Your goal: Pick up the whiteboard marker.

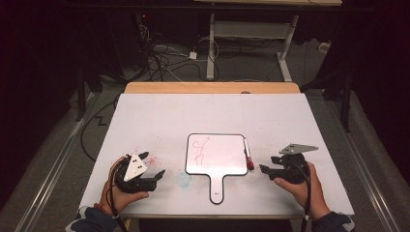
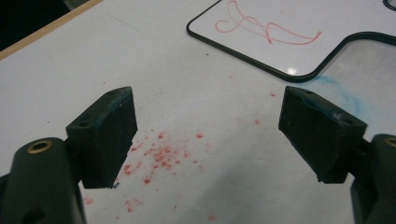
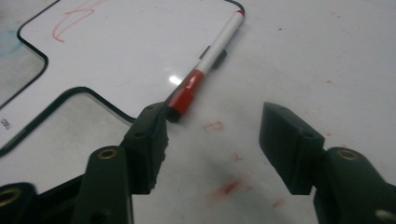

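A whiteboard lies on the table at its near middle, handle pointing toward you. A marker lies along the board's right edge, touching it. Your left gripper sits left of the board, and your right gripper right of it, just beside the marker's near end. Marker smudges lie under the left gripper.
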`<state>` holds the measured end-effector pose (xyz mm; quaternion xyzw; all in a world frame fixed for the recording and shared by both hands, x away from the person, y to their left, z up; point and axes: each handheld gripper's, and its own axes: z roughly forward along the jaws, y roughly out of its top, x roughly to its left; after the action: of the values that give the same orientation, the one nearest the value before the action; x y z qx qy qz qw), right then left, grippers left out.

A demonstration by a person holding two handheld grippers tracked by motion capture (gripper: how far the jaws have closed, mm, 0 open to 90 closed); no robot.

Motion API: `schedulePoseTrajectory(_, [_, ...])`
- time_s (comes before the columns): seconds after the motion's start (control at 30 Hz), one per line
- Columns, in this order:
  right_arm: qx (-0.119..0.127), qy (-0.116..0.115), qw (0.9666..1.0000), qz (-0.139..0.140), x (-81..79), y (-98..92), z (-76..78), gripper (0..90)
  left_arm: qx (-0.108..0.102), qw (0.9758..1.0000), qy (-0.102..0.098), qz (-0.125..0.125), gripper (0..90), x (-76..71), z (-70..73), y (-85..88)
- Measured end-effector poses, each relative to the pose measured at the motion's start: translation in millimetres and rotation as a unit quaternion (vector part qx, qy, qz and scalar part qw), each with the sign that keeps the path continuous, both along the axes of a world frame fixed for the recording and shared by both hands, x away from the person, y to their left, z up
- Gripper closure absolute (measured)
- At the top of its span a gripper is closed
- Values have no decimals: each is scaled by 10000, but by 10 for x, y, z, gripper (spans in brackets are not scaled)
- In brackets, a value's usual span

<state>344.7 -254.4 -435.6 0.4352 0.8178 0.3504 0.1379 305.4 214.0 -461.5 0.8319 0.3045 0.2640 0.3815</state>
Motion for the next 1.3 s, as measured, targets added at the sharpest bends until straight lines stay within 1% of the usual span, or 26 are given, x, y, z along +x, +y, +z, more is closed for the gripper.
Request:
schedulePoseTrajectory(0.03, [21,33,10000,-29,31,17,9,437,-5,10000,-6,-1,182,-2,-1,-4])
schedulePoseTrajectory(0.07, [28,73,10000,-9,102,52,33,440,-3,10000,-4,-3,182,-4,-3,-6])
schedulePoseTrajectory(0.1, [89,106,9999,-30,143,65,46,442,-1,10000,2,-9,182,-4,-5,-6])
schedulePoseTrajectory(0.13, [89,106,9999,-30,143,65,46,442,0,10000,6,-9,182,-4,-7,-6])
schedulePoseTrajectory(0.17, [132,170,9998,-52,250,92,65,459,4,10000,13,-8,182,-2,-9,-8])
schedulePoseTrajectory(0.23, [145,222,9996,-101,358,134,77,469,15,10000,21,-23,182,0,-12,-11])
schedulePoseTrajectory(0.3, [180,394,9991,-11,480,188,69,477,21,10000,19,-34,183,-4,-13,-14])
schedulePoseTrajectory(0.33, [180,394,9991,-11,480,188,69,477,23,10000,29,-43,183,-4,-15,-14])
schedulePoseTrajectory(0.37, [164,439,9989,-25,539,216,65,489,23,10000,34,-49,183,-4,-17,-13])
schedulePoseTrajectory(0.4, [89,632,9979,49,662,273,48,497,27,10000,38,-52,183,-4,-19,-13])
schedulePoseTrajectory(0.43, [60,711,9974,32,719,297,41,497,50,10000,-8,-77,183,1,-17,-10])
schedulePoseTrajectory(0.47, [66,785,9969,37,777,313,31,497,30,10000,59,-67,183,-5,-20,-12])
schedulePoseTrajectory(0.5, [66,785,9969,37,777,313,31,497,31,10000,56,-70,183,-7,-20,-11])
schedulePoseTrajectory(0.53, [65,913,9958,77,833,327,16,497,30,10000,55,-70,183,-9,-19,-10])
schedulePoseTrajectory(0.57, [63,985,9951,64,878,343,1,495,24,10000,58,-76,183,-10,-19,-9])
schedulePoseTrajectory(0.6, [52,1050,9945,35,914,361,-15,491,16,10000,56,-80,183,-13,-18,-9])
schedulePoseTrajectory(0.63, [30,1101,9939,77,948,377,-33,488,34,9999,50,-92,183,-17,-14,-5])
schedulePoseTrajectory(0.7, [-33,1203,9927,87,1013,430,-75,489,-3,10000,43,-88,188,-24,-13,-7])
schedulePoseTrajectory(0.9, [-121,1303,9914,40,1083,483,-117,511,4,9999,53,-100,188,-32,-15,-6])
schedulePoseTrajectory(0.93, [-111,1289,9916,39,1100,480,-125,516,4,9999,53,-101,188,-32,-14,-7])
schedulePoseTrajectory(0.97, [-66,1378,9904,-5,1123,485,-145,518,5,9999,50,-107,188,-32,-13,-8])
schedulePoseTrajectory(1.03, [-32,1382,9904,-17,1136,487,-155,522,21,9999,52,-117,188,-31,-15,-12])
schedulePoseTrajectory(1.2, [-52,1392,9902,-22,1155,497,-171,537,18,9999,63,-125,188,-26,-19,-14])
schedulePoseTrajectory(1.27, [8,1408,9900,-17,1168,502,-177,578,35,9999,41,-137,201,-31,-17,-17])
schedulePoseTrajectory(1.3, [8,1408,9900,-17,1168,502,-177,578,31,9999,22,-145,201,-35,-13,-19])
